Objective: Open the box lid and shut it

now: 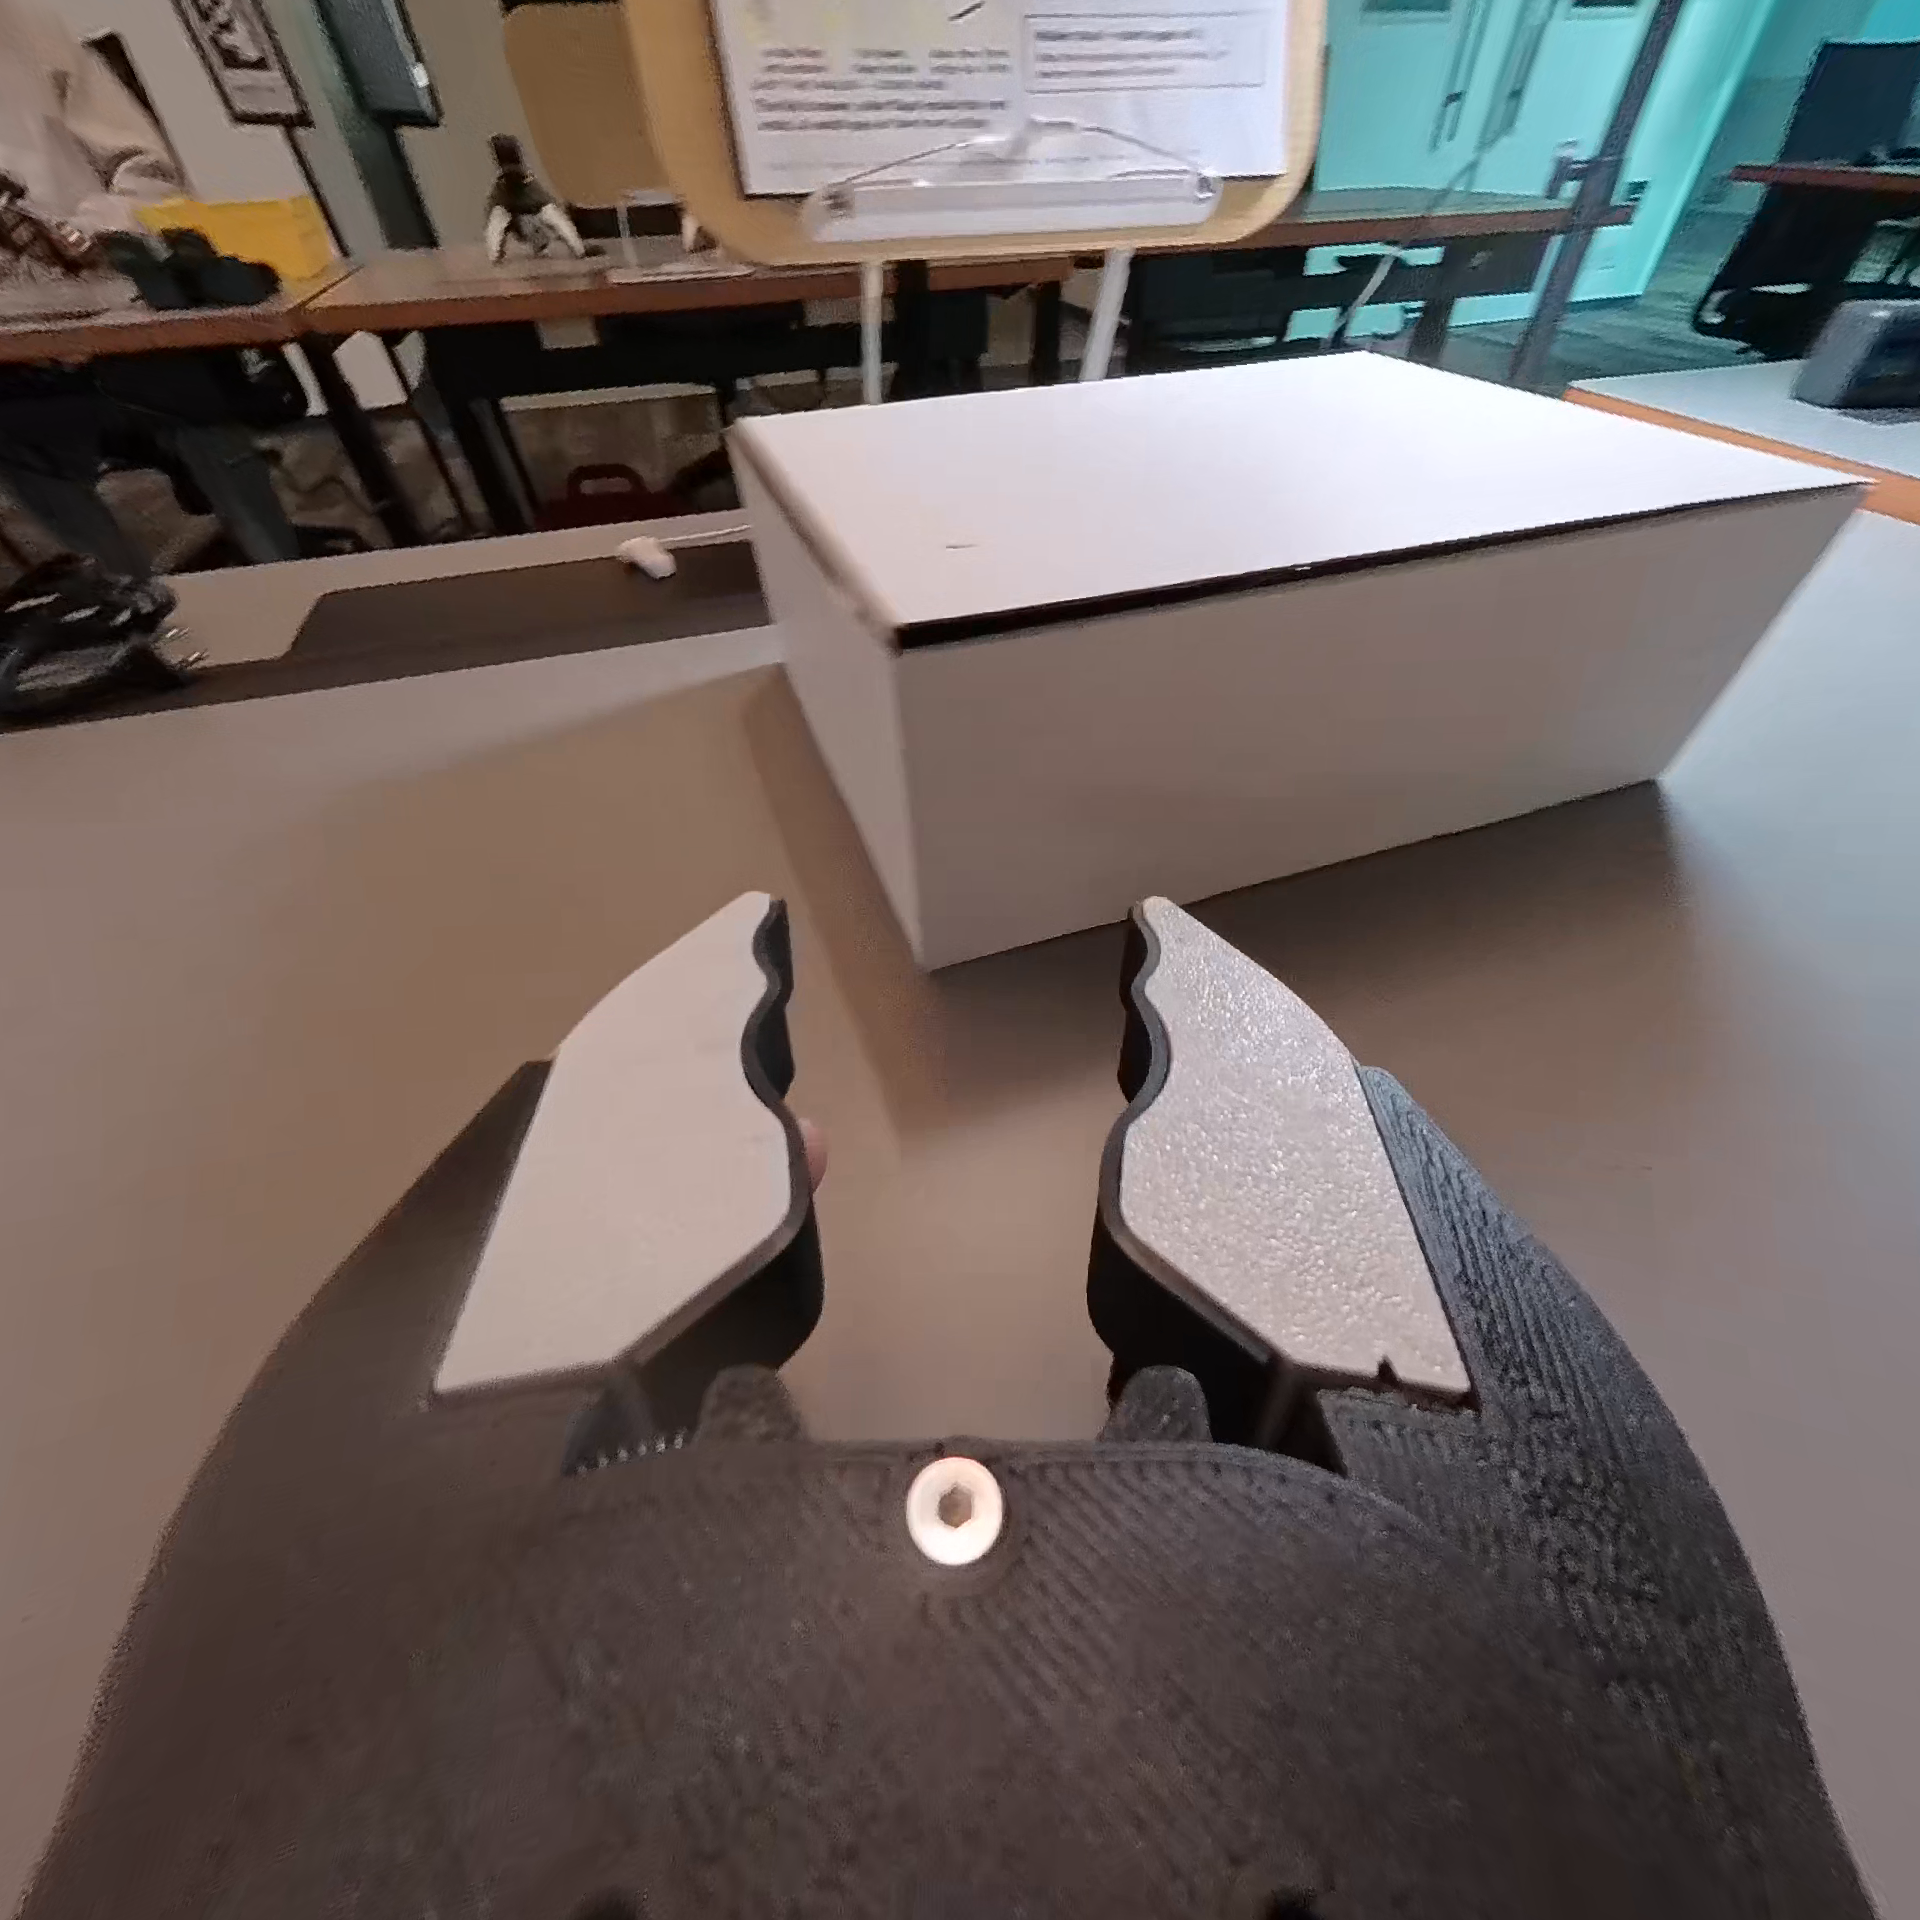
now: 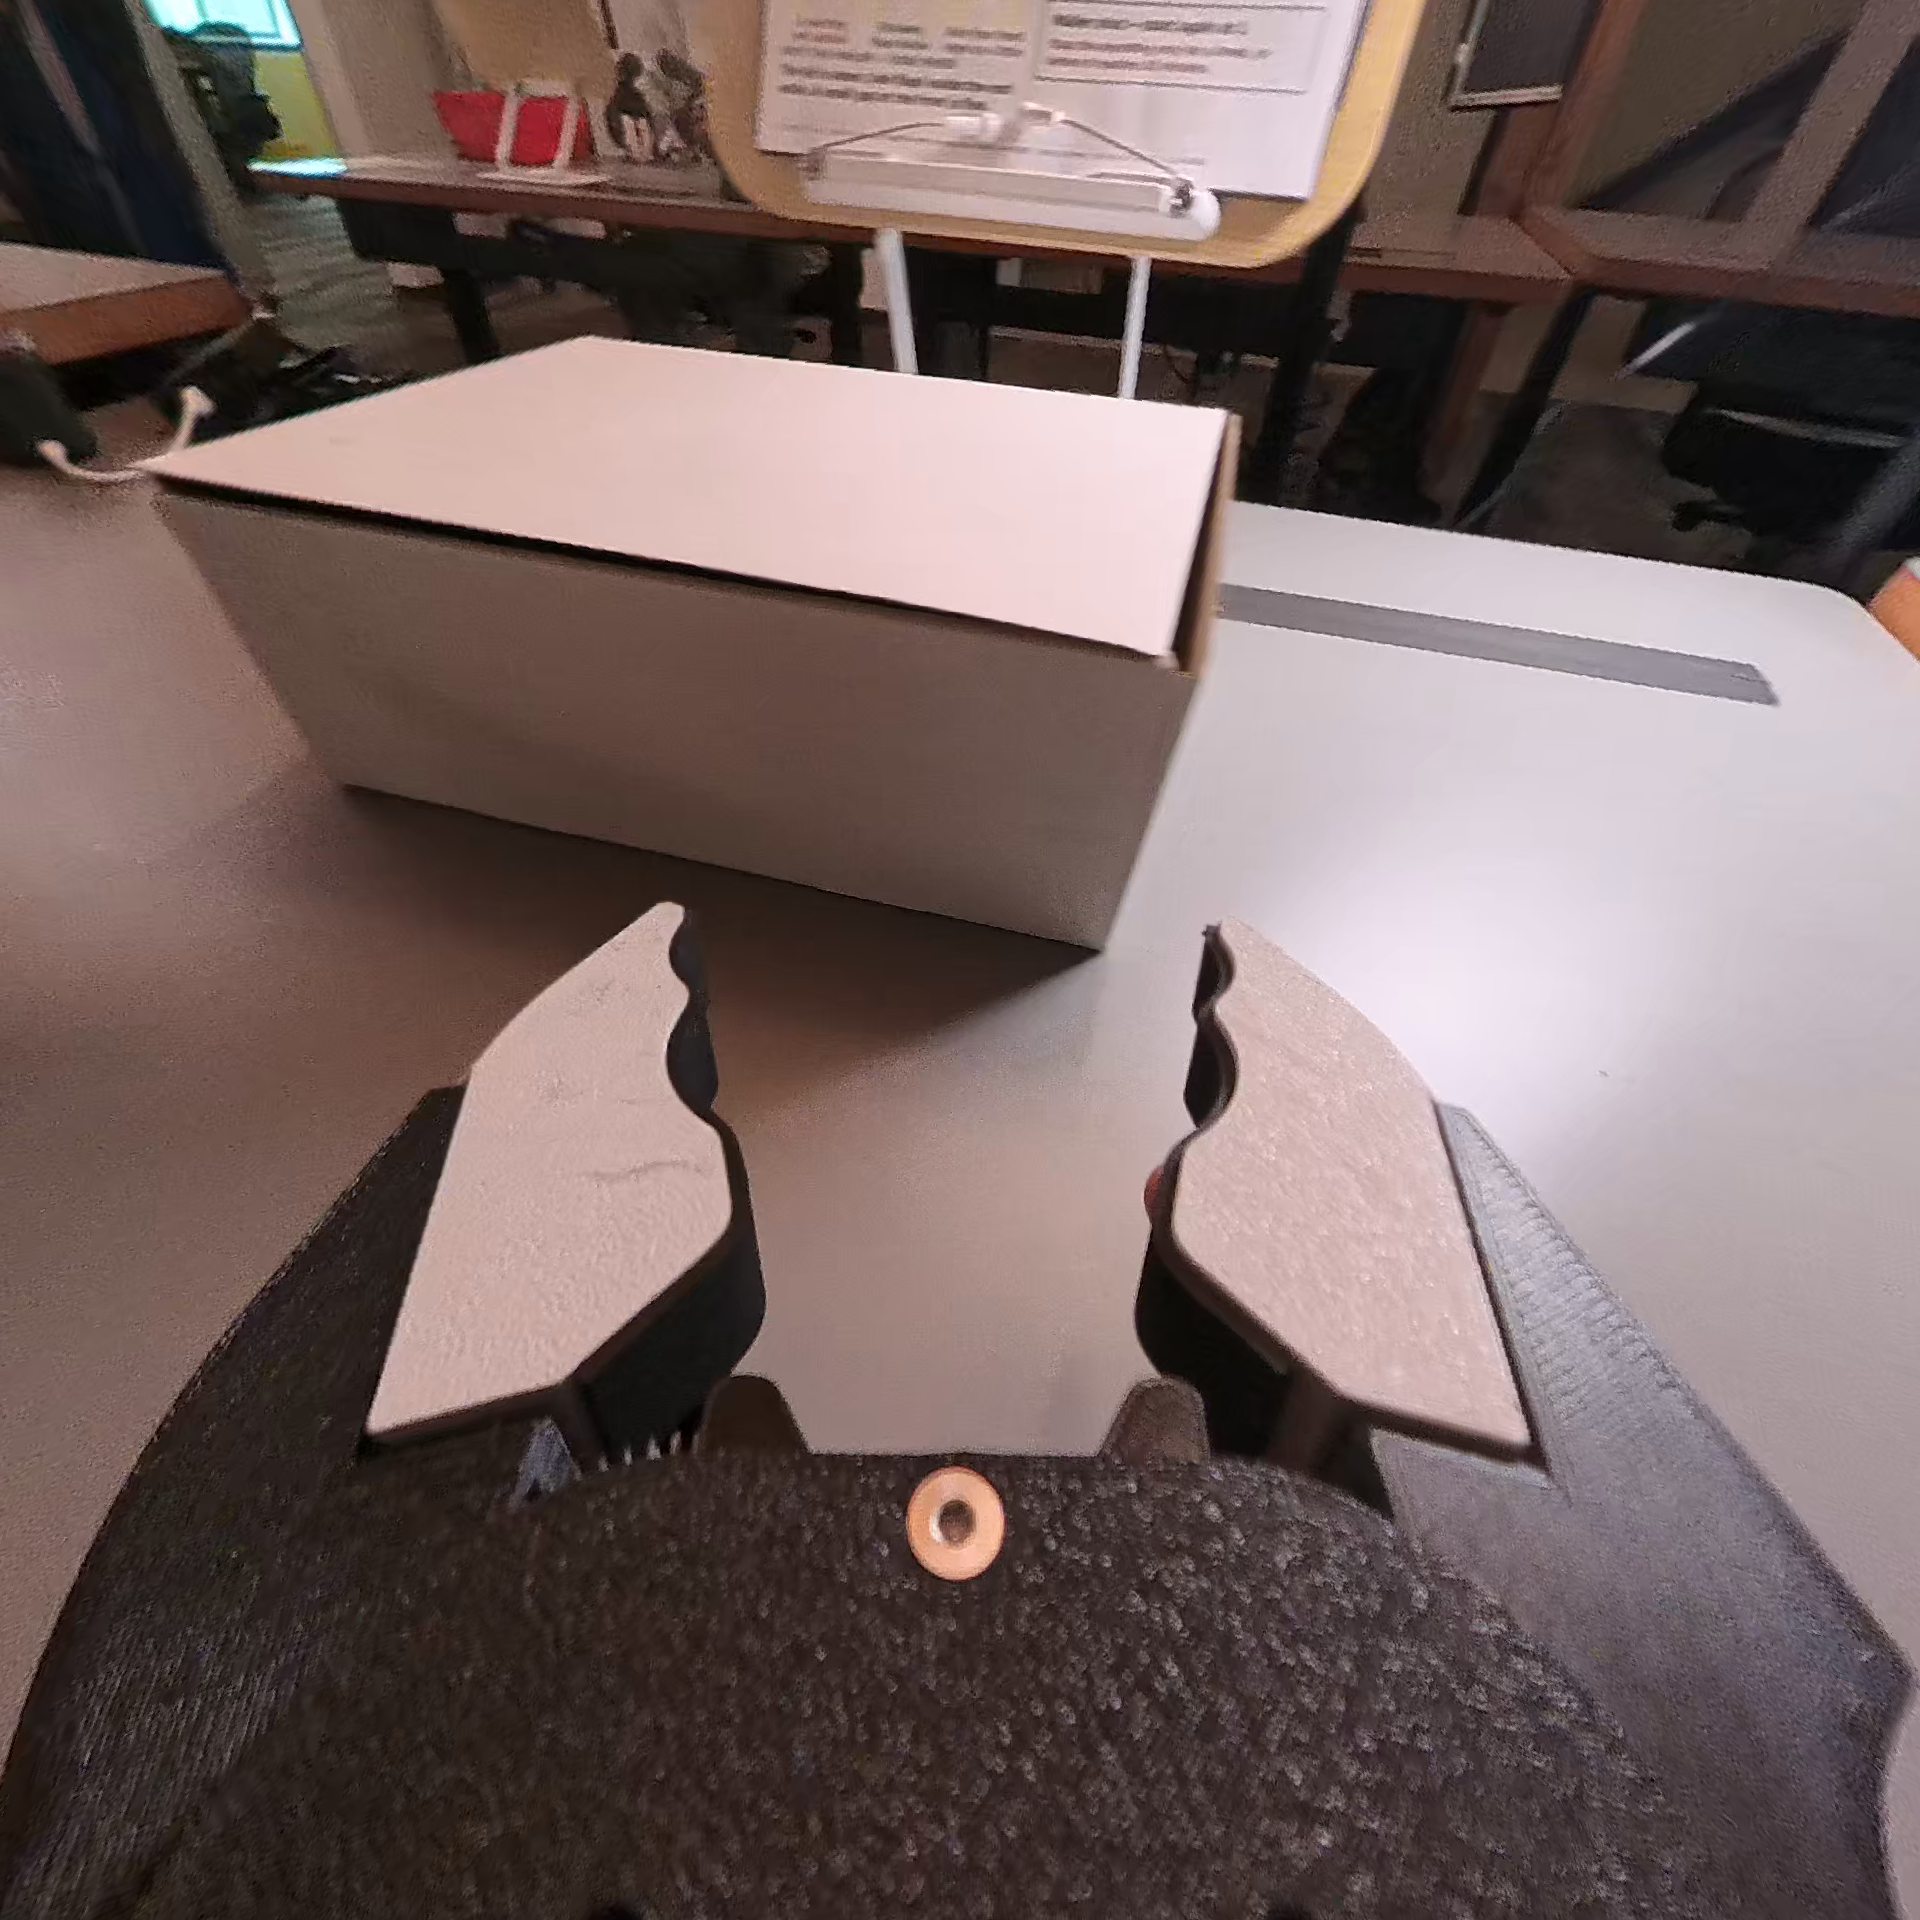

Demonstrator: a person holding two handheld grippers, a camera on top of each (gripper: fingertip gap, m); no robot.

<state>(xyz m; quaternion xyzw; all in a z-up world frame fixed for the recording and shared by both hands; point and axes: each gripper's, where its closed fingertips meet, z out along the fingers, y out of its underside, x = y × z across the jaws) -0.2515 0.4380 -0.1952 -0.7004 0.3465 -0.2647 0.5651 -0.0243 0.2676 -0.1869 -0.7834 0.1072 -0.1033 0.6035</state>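
The left gripper point(image 1: 956, 914) and right gripper point(image 2: 945, 925) are bumpy black plastic. Each has two grey fingers point(image 1: 634, 1153) with wavy black edges (like little hills) just above one round screw point(image 1: 954, 1509).

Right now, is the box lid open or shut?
Shut: the lid lies flat on the white cardboard box, only a thin dark seam along its front edge.

Grey worktable point(image 1: 260, 935), matte, soft light pooling on its right half. Just beyond the table's far edge, a rounded wooden board on white legs point(image 1: 997, 125), papers clipped to it. Behind the board, a row of brown-topped desks point(image 1: 520, 281) on dark legs, clutter on top. Right of the board, teal wall point(image 1: 1507, 156); left of it, a pale wall with a dark-framed sign point(image 1: 244, 62).
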